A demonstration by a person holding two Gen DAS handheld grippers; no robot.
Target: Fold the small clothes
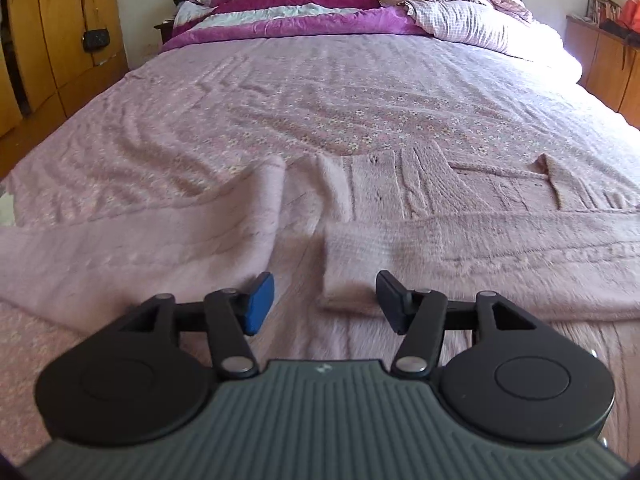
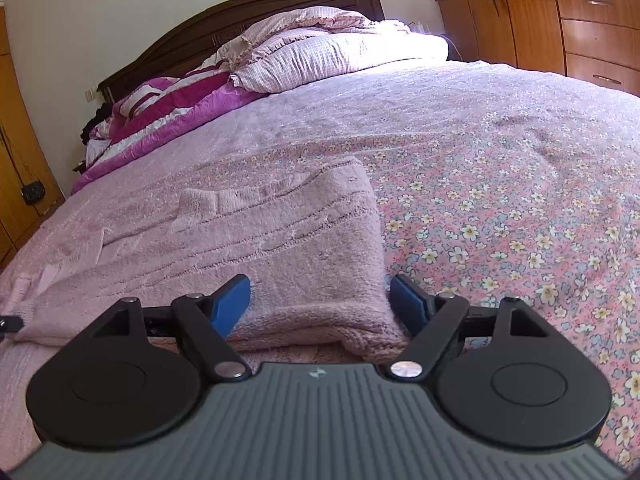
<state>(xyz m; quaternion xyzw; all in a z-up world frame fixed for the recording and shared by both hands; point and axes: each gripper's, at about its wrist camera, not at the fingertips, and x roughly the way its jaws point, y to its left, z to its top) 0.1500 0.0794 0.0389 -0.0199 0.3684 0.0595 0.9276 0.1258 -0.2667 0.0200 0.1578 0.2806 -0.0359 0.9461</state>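
Observation:
A pale pink knitted sweater [image 1: 420, 188] lies flat on the bed. In the left wrist view one sleeve [image 1: 460, 256] is folded across the body, its cuff [image 1: 344, 280] just ahead of my open left gripper [image 1: 324, 304]. Another pink part [image 1: 140, 256] lies to the left. In the right wrist view the sweater [image 2: 248, 236] spreads to the left, and its near right corner [image 2: 360, 332] lies between the jaws of my open right gripper [image 2: 320, 304]. Neither gripper holds anything.
The bed has a pink floral cover [image 2: 500, 200]. Pillows [image 2: 320, 56] and a magenta quilt [image 1: 300, 4] are heaped at the headboard [image 2: 240, 16]. Wooden wardrobes [image 1: 48, 40] stand left of the bed, a wooden dresser [image 2: 560, 28] to the right.

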